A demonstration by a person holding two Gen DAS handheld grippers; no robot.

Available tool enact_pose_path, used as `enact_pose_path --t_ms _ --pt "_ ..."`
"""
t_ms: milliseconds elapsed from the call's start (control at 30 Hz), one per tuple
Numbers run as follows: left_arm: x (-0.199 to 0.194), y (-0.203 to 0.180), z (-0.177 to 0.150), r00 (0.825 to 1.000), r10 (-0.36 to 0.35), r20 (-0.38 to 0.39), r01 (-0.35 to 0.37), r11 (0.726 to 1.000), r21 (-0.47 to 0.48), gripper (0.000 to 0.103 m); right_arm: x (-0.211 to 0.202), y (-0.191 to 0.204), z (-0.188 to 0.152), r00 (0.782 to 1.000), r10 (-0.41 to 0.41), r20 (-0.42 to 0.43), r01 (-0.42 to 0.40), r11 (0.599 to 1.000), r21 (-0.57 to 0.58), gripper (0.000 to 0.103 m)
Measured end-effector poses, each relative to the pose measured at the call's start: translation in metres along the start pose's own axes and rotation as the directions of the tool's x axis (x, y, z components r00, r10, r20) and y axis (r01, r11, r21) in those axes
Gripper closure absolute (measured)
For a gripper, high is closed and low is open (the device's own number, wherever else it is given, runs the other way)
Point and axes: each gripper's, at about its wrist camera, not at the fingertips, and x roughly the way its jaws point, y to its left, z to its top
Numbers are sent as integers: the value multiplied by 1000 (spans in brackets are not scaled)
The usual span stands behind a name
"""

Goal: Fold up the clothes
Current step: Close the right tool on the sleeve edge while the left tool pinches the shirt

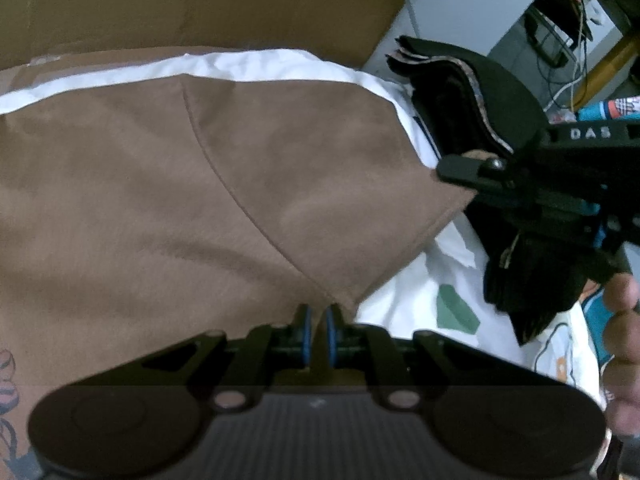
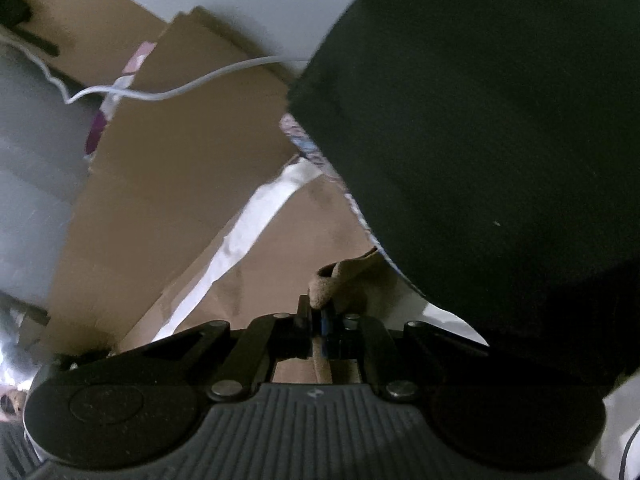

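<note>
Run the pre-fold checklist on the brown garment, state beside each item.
1. Left gripper pinching a corner of the brown garment: ok.
2. Right gripper shut on the garment's other corner: ok.
3. Cloth between the two grips free of heavy wrinkles: ok.
4. Black folded stack clear of the garment: not ok, it lies right beside the corner.
5. Far hem lying flat: cannot tell.

the garment (image 1: pixel 168 184) lies spread on the sheet (image 1: pixel 256 65), filling the left and middle of the left wrist view, with cardboard (image 1: pixel 200 0) behind it. a stack of folded clothes (image 1: pixel 480 92) sits to its right on the same sheet. the left gripper (image 1: pixel 319 334) is at the garment's near corner, the right gripper (image 1: pixel 452 170) at its right corner, just beside the stack.
</note>
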Motion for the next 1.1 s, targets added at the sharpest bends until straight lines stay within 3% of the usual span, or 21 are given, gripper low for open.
enact_pose_path --t_ms 267,567,800,933,1100 --pt "-18 10 3 998 -50 33 51 998 -32 96 1 -6 6 1000 2 -9 -3 1000 -18 101" --pt "-5 5 -1 998 -56 2 56 998 -7 98 1 -6 1 1000 10 -24 -11 999 -44 101" --pt "7 5 -3 998 -56 -14 56 998 2 98 -2 14 -8 993 89 -71 -97 987 -125 101" --pt "10 6 -5 998 -64 -6 64 998 8 98 -3 26 -20 979 154 -132 -175 970 -167 101" --pt "12 10 -5 997 -81 -7 81 996 -28 98 -3 35 -34 966 179 -188 -218 953 -210 101"
